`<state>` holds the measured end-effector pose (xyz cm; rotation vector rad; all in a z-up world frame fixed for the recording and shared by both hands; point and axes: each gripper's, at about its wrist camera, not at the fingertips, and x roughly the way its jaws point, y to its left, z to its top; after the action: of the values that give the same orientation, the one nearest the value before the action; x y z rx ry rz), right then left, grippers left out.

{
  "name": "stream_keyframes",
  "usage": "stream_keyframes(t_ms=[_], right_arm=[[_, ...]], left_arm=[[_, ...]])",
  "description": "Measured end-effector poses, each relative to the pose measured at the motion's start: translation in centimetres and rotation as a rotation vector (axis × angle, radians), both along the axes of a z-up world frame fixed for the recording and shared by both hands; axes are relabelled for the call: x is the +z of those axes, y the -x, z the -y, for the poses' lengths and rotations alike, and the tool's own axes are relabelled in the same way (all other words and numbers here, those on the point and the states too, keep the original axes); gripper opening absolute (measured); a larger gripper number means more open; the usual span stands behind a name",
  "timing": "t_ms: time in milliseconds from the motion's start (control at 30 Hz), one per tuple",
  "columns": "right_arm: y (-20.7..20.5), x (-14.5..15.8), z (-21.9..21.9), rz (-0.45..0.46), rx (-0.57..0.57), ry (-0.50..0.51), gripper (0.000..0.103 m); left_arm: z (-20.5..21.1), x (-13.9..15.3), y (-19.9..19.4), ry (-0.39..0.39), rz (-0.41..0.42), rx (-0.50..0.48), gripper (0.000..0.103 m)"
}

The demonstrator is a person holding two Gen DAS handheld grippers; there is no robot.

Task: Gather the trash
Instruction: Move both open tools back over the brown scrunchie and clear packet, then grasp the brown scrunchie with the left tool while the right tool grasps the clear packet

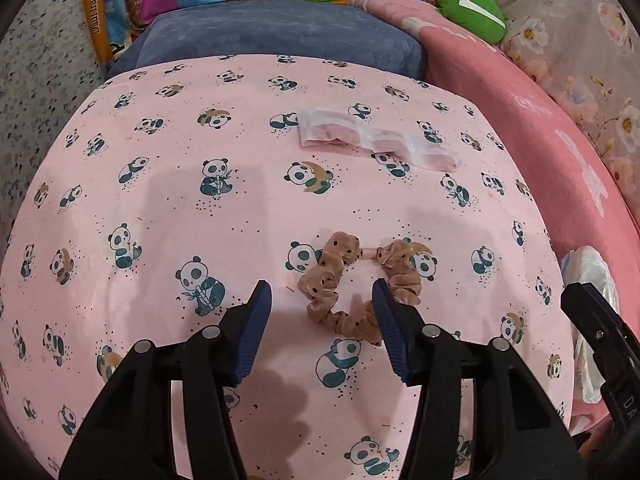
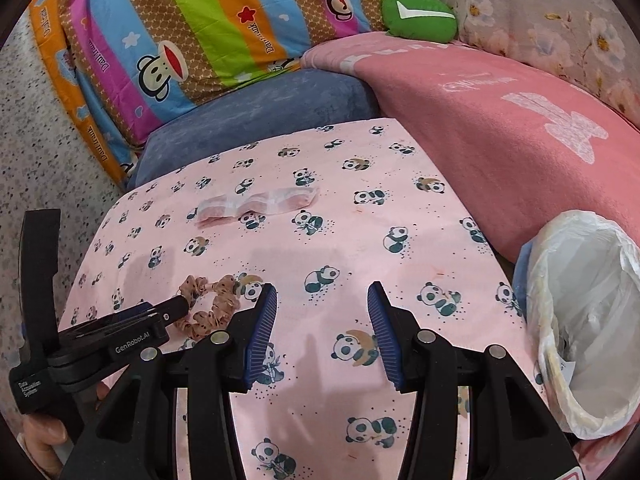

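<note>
I hover my left gripper point(image 1: 322, 300), jaws spread, over the scrunchie point(image 1: 352, 284), right gripper point(image 2: 322, 300) also spread and empty; the plastic packet point(image 1: 376, 142) lies farther back, and nothing on the table has reached the lined bin point(image 2: 588, 320).

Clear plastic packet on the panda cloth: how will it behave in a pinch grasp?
The plastic packet lies flat and wrinkled, so it is probably thin, floppy and light. Its glossy film may slip between the pads. Pushed, it would likely slide on the panda cloth rather than roll.
</note>
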<state>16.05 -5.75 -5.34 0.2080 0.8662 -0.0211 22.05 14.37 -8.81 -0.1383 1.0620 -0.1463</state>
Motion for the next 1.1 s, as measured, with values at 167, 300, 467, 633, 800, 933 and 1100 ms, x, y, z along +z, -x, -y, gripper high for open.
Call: stream_keyframes(t_ms=[167,300,467,633,800,933,1100], right_arm=[[-1.5,-0.9,-1.3,-0.018,0.024,0.004,0.047],[-2.9,-1.5,-2.2,-0.032,0.044,0.003,0.047],[-5.3,-2.2,-3.6,-0.044,0.067,-0.009,0.047],[-8.4,-2.6,-5.0,-0.050,0.093,-0.036,0.047],[-12.1,-2.7,-7.0,-0.040,0.111,-0.054,0.062],[-15.2,-3.1,-9.1,-0.034,0.146,-0.041,0.064],[-18.2,-4.4,-10.9,-0.050,0.170,-0.016,0.066]], left_arm=[[-0.3,-1.5,-0.8,0.007,-0.038,-0.017,0.013],[-0.6,-1.4,-0.8,0.012,-0.021,-0.021,0.007],[-2.3,-0.5,-1.5,0.040,0.004,0.021,0.007],[-4.7,0.8,-2.5,0.057,0.039,0.073,0.006],[-7.0,1.2,-4.2,0.062,0.051,0.117,0.006],[-8.3,0.8,-5.5,0.058,0.051,0.134,0.007],[-9.0,0.2,-6.8,0.059,0.046,0.142,0.007]])
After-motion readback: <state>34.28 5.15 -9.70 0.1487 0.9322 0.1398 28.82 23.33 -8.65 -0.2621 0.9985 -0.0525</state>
